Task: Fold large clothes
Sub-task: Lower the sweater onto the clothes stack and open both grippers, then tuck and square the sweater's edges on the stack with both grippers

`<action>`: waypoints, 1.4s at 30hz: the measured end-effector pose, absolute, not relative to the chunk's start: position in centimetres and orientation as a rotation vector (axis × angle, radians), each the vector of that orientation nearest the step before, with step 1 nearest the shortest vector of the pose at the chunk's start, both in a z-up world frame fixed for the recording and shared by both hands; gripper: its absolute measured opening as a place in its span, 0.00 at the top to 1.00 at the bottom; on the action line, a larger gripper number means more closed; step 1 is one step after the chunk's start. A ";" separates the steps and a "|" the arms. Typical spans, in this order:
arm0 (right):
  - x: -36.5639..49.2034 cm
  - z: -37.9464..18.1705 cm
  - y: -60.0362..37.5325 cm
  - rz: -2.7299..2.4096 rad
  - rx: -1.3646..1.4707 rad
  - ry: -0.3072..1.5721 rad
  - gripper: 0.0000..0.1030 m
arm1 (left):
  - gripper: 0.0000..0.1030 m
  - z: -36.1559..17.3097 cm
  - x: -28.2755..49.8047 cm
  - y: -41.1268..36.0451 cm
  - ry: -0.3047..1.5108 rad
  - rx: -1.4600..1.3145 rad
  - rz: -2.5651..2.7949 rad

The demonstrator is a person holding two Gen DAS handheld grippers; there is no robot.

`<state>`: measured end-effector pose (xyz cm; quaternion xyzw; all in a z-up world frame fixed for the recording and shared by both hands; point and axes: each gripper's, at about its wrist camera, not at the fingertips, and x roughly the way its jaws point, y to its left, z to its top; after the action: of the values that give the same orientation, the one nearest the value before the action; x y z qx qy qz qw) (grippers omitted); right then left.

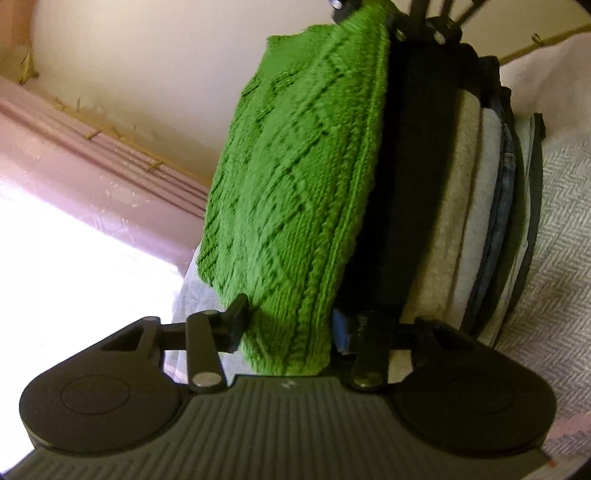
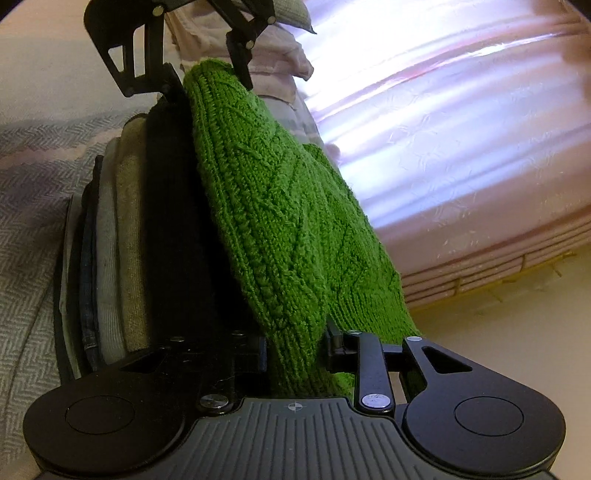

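Note:
A folded green cable-knit sweater (image 1: 295,177) (image 2: 280,229) is held at its two ends by my grippers. In the left wrist view, my left gripper (image 1: 291,332) is shut on the sweater's near end, and my right gripper (image 1: 369,14) pinches the far end at the top of the picture. The right wrist view shows the mirror case, with my right gripper (image 2: 295,354) shut on the near end and the left gripper (image 2: 207,74) at the far one. The sweater lies against the black top layer of a stack of folded clothes (image 1: 443,192) (image 2: 129,240). Both views are rolled sideways.
The stack holds black, beige, cream and denim pieces and rests on a bed cover with a grey herringbone weave (image 1: 554,266) (image 2: 26,266). Shiny pink fabric (image 1: 74,166) (image 2: 461,147) hangs beyond the sweater, beside a cream surface (image 1: 147,55). More pale laundry (image 2: 280,55) is piled behind.

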<state>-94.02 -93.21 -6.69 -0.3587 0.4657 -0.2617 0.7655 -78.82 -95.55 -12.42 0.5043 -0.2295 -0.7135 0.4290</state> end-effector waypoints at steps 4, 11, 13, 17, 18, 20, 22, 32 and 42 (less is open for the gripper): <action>-93.9 -5.9 -92.5 -0.633 -0.730 1.004 0.80 | 0.63 -12.2 -79.4 -95.1 -0.586 1.219 -1.814; -92.7 -8.1 -91.7 -0.580 -0.780 1.014 0.78 | 0.62 -12.3 -78.8 -93.8 -0.490 1.231 -1.806; -92.6 -8.1 -92.0 -0.582 -0.794 1.015 0.77 | 0.62 -11.2 -78.2 -92.4 -0.457 1.231 -1.808; -93.0 -8.6 -91.9 -0.601 -0.806 1.037 0.75 | 0.62 -8.2 -76.4 -91.7 -0.288 1.144 -1.830; -93.3 -8.6 -91.8 -0.603 -0.804 1.039 0.74 | 0.62 -7.9 -75.7 -90.3 -0.241 1.102 -1.832; -93.9 -8.3 -91.3 -0.609 -0.794 1.037 0.73 | 0.62 -6.2 -75.3 -90.8 -0.138 1.009 -1.834; -93.9 -8.1 -91.3 -0.613 -0.784 1.038 0.72 | 0.62 -4.8 -75.3 -92.3 -0.067 0.933 -1.845; -94.2 -4.7 -91.1 -0.637 -0.550 1.080 0.71 | 0.81 -6.3 -76.4 -95.6 0.270 0.867 -1.918; -93.7 0.2 -96.6 -0.690 0.040 0.828 0.71 | 0.81 -7.0 -77.0 -96.5 0.311 0.831 -1.913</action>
<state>-93.69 -96.56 0.20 0.0190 0.3943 -0.3283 0.8581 -76.97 -96.50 -7.02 0.3427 0.1283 -0.7888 0.4939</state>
